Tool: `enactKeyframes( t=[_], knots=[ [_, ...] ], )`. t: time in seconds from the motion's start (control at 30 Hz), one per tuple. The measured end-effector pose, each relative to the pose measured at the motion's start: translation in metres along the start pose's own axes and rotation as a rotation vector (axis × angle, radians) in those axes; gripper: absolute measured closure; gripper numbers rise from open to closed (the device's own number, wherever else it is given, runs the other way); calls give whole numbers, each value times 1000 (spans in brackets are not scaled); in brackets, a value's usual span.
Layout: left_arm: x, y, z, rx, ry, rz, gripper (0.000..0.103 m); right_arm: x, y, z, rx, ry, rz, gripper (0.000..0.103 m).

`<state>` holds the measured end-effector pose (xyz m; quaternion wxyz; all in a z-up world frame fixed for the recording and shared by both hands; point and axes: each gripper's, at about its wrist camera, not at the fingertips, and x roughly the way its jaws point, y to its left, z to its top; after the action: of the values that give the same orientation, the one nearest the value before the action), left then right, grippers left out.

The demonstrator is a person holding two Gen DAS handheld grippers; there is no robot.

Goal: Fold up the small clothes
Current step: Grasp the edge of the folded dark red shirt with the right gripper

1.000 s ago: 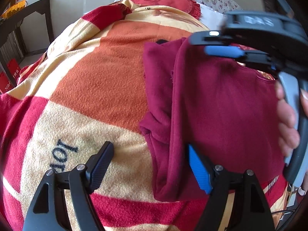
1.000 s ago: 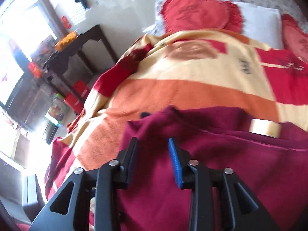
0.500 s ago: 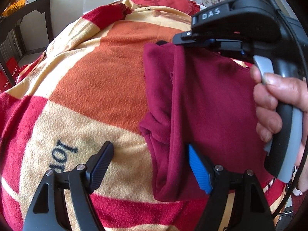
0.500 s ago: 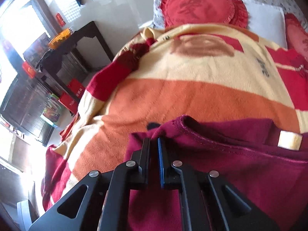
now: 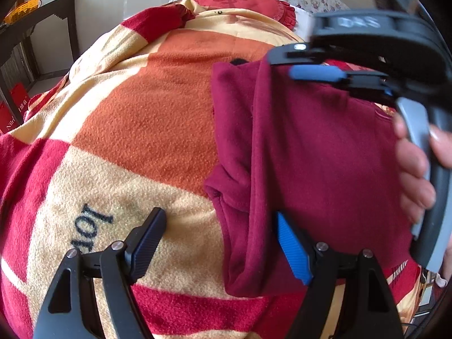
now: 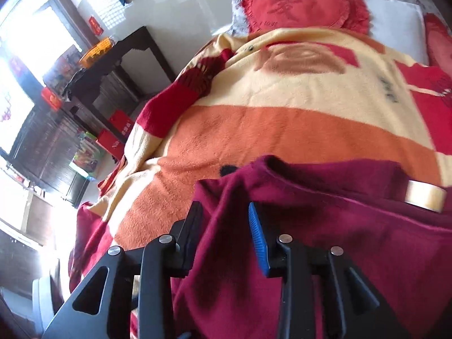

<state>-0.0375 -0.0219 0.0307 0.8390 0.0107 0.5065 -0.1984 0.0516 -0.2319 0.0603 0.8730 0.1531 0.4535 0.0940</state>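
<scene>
The garment [image 5: 325, 147], a dark red knit top, lies on the blanket [image 5: 141, 118] that covers the bed, on the orange band and spilling toward the viewer onto the cream and red stripes; every place below is given from the garment. It looks part-folded: one side is turned in, leaving a long ridge of doubled cloth along its left edge, with a bunched sleeve end poking out to the left about halfway down that ridge. The long axis runs from near the viewer away toward the red cushion [image 5: 243, 0] at the head of the bed, and the neck end, with its pale label [image 6: 425, 195], points that way. The left claw [image 5: 220, 243] hangs at the near end of the ridge, spread wide, one finger over bare blanket to the left and the blue-padded one over the cloth, holding nothing; it seems poised to straddle the fold's lower corner. The right claw [image 6: 226, 237] sits at the far left corner, by the collar, its jaws parted with the folded edge between them but not pinched, so it holds nothing either. With one claw at each end of the same edge, the likely aim is to take both corners and carry that side across. A dark spot [image 6: 228, 169] on the blanket sits just beyond the far corner.
</scene>
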Motion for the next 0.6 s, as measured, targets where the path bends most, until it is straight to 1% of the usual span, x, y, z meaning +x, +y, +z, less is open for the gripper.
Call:
enactKeyframes(
  t=[0.1,0.2,0.27,0.4,0.47,0.5,0.6],
  knots=[
    [0,0,-1,-5,-2,-3,21,-16,-8,-6,-4,-37,-9,88],
    [-1,0,-1,-5,-3,-4,21,-20,-15,-10,-3,-60,-49,88],
    [-1,1,-2,-5,-2,-6,20,-12,-24,-10,22,-43,-77,88],
    [-2,3,-2,-7,-1,-15,20,13,-36,-9,55,10,-83,89],
    [-2,4,-3,-9,0,-22,19,19,-38,-8,59,7,-82,89],
    [-2,5,-3,-12,0,-30,19,19,-38,-7,61,8,-80,89],
    [-6,11,-3,-43,-12,-84,17,11,-39,-6,75,15,-60,88]
  ],
)
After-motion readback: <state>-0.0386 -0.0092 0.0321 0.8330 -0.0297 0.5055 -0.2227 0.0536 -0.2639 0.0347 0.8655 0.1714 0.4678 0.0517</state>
